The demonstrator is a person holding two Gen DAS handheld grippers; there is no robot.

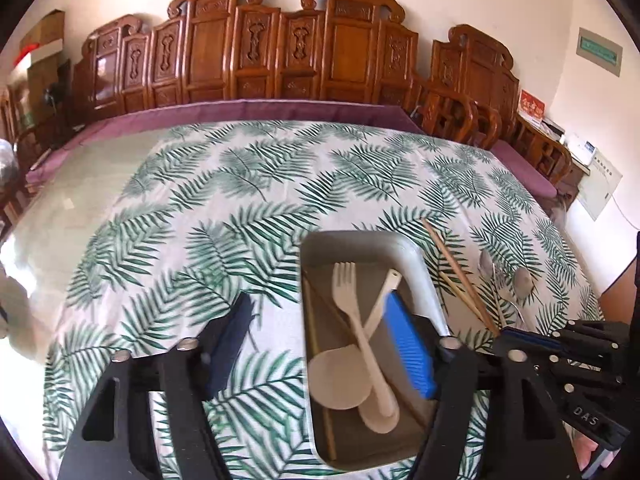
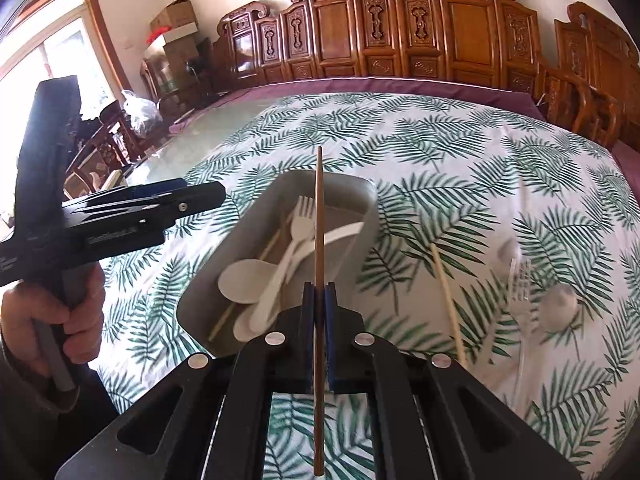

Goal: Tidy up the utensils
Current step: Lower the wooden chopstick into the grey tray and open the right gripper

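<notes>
A grey tray (image 1: 416, 268) (image 2: 224, 256) lies on the leaf-print tablecloth and holds a cream fork (image 1: 352, 296) (image 2: 298, 232), cream spoons (image 1: 336, 380) (image 2: 244, 276) and chopsticks (image 1: 316, 344). My left gripper (image 1: 320, 340) is open and empty, its blue right pad (image 1: 408, 348) over the tray's right side. It also shows in the right wrist view (image 2: 160, 200). My right gripper (image 2: 319, 312) is shut on a brown chopstick (image 2: 319, 216) held above the tray's near right edge; in the left wrist view (image 1: 532, 340) it holds that chopstick (image 1: 460, 276).
On the cloth right of the tray lie a pale chopstick (image 2: 446, 296), a clear fork (image 2: 520, 284) and metal spoons (image 1: 520, 280) (image 2: 560, 304). Carved wooden chairs (image 1: 280, 48) line the table's far edge. Bare glass tabletop (image 1: 80, 184) lies left of the cloth.
</notes>
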